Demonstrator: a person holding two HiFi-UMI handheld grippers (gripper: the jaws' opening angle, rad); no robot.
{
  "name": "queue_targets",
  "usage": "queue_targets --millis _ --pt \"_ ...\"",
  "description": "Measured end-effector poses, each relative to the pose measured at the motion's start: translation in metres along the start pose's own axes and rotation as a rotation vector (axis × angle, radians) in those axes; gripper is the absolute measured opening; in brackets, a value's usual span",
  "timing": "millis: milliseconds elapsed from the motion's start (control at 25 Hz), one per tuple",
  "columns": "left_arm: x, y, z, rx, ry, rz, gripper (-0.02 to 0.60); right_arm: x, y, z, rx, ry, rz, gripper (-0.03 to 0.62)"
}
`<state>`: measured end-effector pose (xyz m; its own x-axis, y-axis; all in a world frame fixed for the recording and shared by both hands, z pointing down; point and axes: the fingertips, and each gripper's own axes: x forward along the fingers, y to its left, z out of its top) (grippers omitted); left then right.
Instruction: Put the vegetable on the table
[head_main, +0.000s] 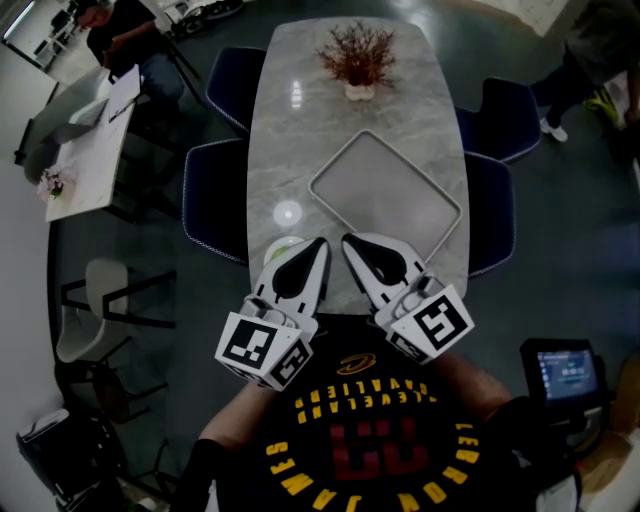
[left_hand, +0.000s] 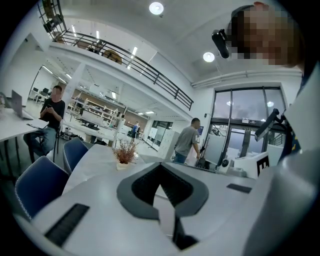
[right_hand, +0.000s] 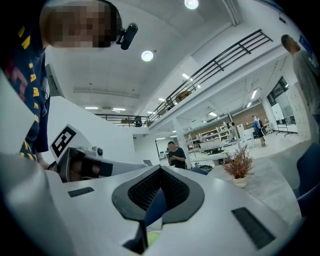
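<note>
- The white left gripper (head_main: 319, 243) hovers over the near edge of the grey marble table (head_main: 290, 130), its jaws pressed together and empty.
- The white right gripper (head_main: 348, 240) sits just beside it, jaws likewise closed.
- The pale green vegetable (head_main: 281, 246) lies on the table, partly hidden under the left gripper.
- A square grey tray (head_main: 313, 186) lies beyond.

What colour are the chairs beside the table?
Blue; the chair shows best in the left gripper view.

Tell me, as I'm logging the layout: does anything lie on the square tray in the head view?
No, the tray shows only its own bare grey surface inside the raised rim.
</note>
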<state>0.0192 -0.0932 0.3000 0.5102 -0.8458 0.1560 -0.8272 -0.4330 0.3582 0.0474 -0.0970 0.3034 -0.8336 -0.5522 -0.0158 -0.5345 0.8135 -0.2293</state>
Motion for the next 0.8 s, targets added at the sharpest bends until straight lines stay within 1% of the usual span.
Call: queue_targets --millis 480,680,800 --pt "0.0002 0.0001 -0.0004 0.003 0.007 -0.003 0.0 0.0013 0.0004 0.0015 -0.012 -0.004 0.012 0.005" --pt "0.0002 0.0004 -0.0012 0.0 0.008 -0.003 0.0 0.0017 0.0007 0.0032 0.006 -0.017 0.009 0.005" --pt "0.0 0.0004 -0.0013 -0.003 0.005 -0.001 0.0 0.0008 0.0008 0.0012 0.005 -0.005 0.01 0.005"
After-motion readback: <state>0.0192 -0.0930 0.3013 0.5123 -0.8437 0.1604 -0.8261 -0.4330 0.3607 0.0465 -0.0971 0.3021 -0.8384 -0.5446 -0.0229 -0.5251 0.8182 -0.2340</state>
